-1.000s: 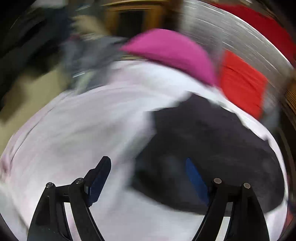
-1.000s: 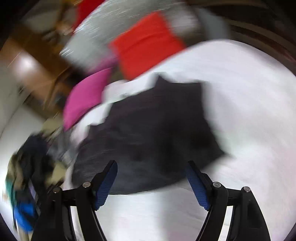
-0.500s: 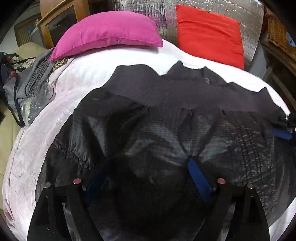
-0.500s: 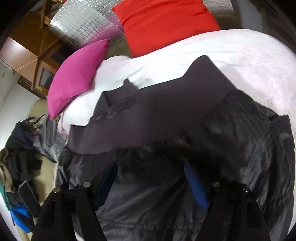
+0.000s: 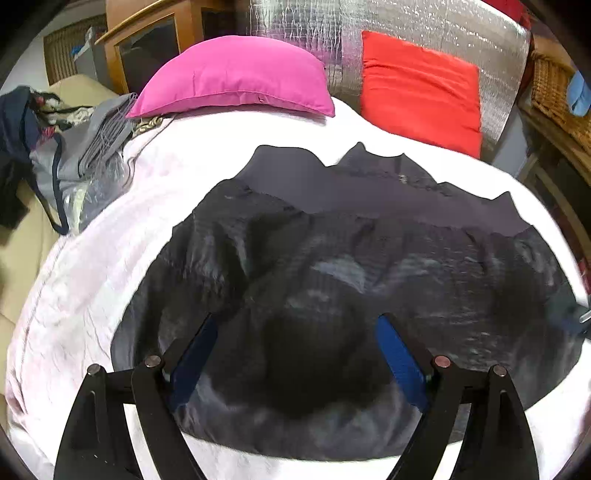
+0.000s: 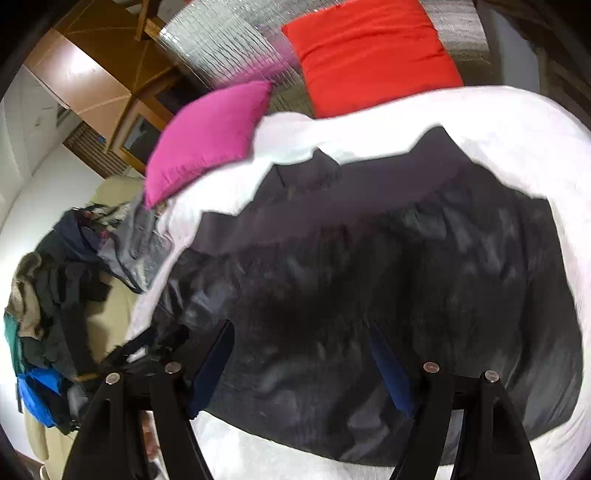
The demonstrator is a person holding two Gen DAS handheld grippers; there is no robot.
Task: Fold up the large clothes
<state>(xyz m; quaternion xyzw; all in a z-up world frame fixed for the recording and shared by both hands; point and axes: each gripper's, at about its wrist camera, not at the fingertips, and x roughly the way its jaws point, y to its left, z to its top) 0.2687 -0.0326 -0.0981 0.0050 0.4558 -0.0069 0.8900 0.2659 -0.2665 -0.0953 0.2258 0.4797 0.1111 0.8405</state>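
A large black quilted jacket lies spread on the white bed cover, its matte lining band along the far edge. My left gripper hovers over the jacket's near part, jaws wide apart, blue pads clear of the fabric. In the right wrist view the same jacket fills the middle. My right gripper stands open above its near hem, nothing pinched between the fingers. Whether either gripper touches the cloth is hidden by blur and shadow.
A pink pillow and a red pillow lean on a silver foil headboard at the far end. Loose clothes are heaped on a beige seat at the left. A wicker basket stands at the right.
A second ago both views were blurred and the jacket looked bunched up. It now lies spread wide. Both grippers have drawn back toward its near hem, and more white cover shows below it.
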